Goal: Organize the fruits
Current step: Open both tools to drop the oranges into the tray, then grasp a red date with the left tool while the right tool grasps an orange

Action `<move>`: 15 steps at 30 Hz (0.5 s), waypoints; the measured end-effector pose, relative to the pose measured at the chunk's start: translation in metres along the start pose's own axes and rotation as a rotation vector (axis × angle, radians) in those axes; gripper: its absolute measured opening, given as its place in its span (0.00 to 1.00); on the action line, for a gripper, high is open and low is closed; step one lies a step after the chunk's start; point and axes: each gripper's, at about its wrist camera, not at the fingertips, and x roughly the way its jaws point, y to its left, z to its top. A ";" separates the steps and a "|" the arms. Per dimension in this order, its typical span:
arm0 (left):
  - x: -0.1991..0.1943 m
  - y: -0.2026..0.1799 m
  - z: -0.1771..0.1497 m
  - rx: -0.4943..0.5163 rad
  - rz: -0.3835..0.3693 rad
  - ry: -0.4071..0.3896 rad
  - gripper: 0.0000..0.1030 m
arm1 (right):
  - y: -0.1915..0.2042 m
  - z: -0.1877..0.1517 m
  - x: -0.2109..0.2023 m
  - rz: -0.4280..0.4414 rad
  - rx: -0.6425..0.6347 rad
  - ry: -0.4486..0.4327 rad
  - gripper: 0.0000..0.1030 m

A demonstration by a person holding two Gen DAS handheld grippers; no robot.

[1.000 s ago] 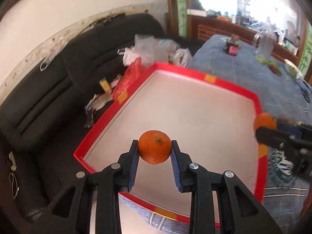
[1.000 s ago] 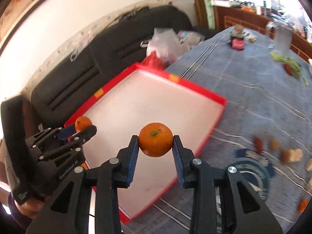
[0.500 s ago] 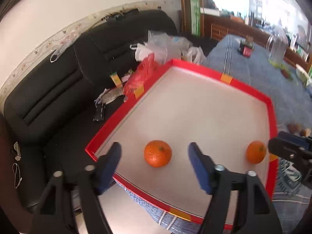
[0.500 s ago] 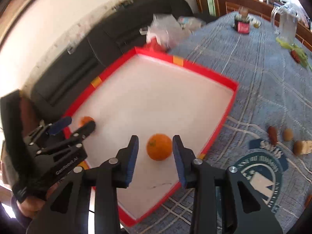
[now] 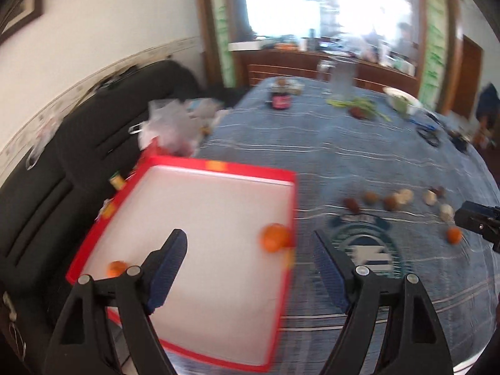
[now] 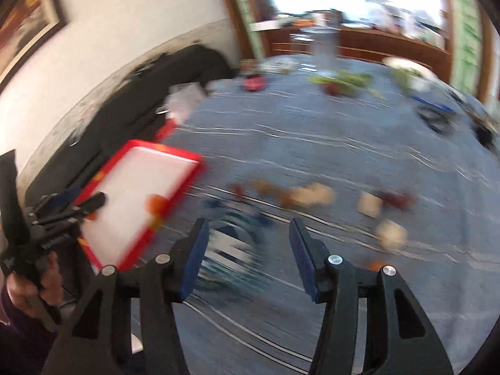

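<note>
A red-rimmed white tray [image 5: 218, 168] lies at the left edge of the blue tablecloth. Two oranges lie in it: one [image 5: 274, 237] against its right rim, one [image 5: 116, 268] at its near left corner behind my left finger. My left gripper [image 5: 250, 256] is open and empty above the tray's near right part. My right gripper [image 6: 247, 240] is open and empty above the cloth's printed badge, right of the tray [image 6: 162, 150]. Several small brown and pale fruits [image 5: 390, 201] lie in a row on the cloth, with a small orange one [image 5: 453, 235]; in the right wrist view they [image 6: 309, 195] are blurred.
A black sofa [image 5: 78, 143] with plastic bags [image 5: 168, 122] runs along the table's left side. At the far end stand a dark jar [image 5: 281, 101], a clear jug [image 5: 342, 81], greens [image 5: 359, 104] and a bowl [image 5: 401, 101]. The right gripper's tip [image 5: 478, 218] shows at the right edge.
Both grippers opened and let their oranges go into the tray, then drew back and swung right. The right gripper now hangs over the cloth beside the tray.
</note>
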 end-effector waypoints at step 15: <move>0.026 -0.090 -0.010 0.177 -0.125 0.071 0.78 | -0.075 -0.042 0.012 -0.078 0.135 0.044 0.52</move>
